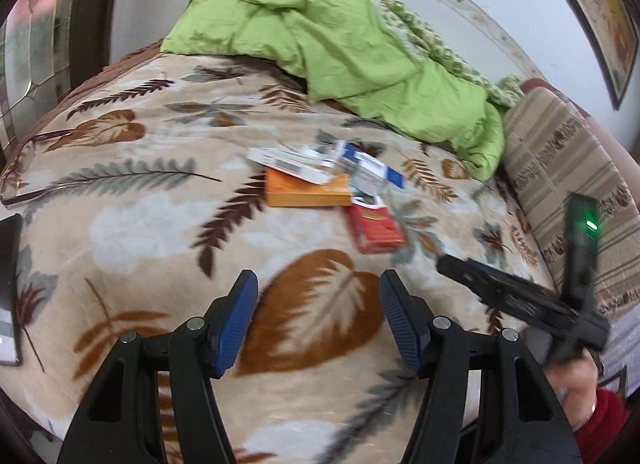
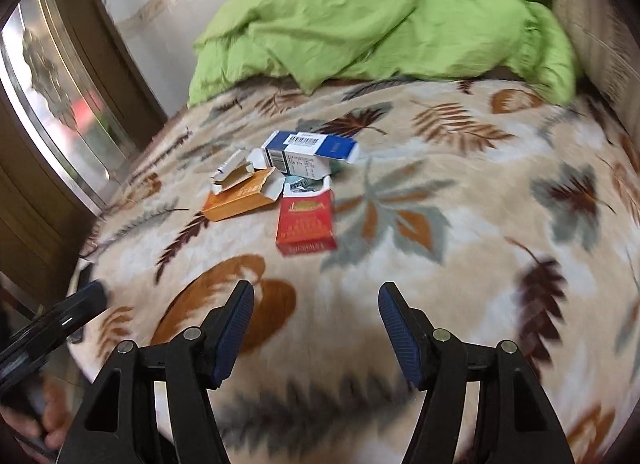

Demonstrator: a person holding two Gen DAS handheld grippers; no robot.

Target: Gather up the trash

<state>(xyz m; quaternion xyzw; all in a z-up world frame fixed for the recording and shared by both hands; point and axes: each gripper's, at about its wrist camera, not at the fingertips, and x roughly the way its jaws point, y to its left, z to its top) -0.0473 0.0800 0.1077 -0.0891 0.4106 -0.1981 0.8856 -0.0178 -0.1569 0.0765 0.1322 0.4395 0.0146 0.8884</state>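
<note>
A small heap of empty cartons lies mid-bed on a leaf-patterned blanket point(image 1: 132, 224). In it are a red cigarette pack point(image 1: 374, 230) point(image 2: 306, 224), an orange box point(image 1: 306, 190) point(image 2: 238, 200), a blue-and-white box point(image 2: 312, 154) point(image 1: 366, 168) and a torn white carton point(image 1: 288, 162) point(image 2: 232, 170). My left gripper point(image 1: 318, 320) hovers open over the blanket, short of the heap, with nothing between its blue pads. Open too and empty, my right gripper point(image 2: 316, 322) hangs just short of the red pack. Each gripper shows at the edge of the other's view.
A crumpled green quilt point(image 1: 340, 48) point(image 2: 360, 28) lies at the back of the bed against the wall. A striped cushion point(image 1: 560, 168) stands at the right. A wooden door with glass point(image 2: 52, 84) is at the left. A dark flat object point(image 1: 8, 288) lies at the bed's left edge.
</note>
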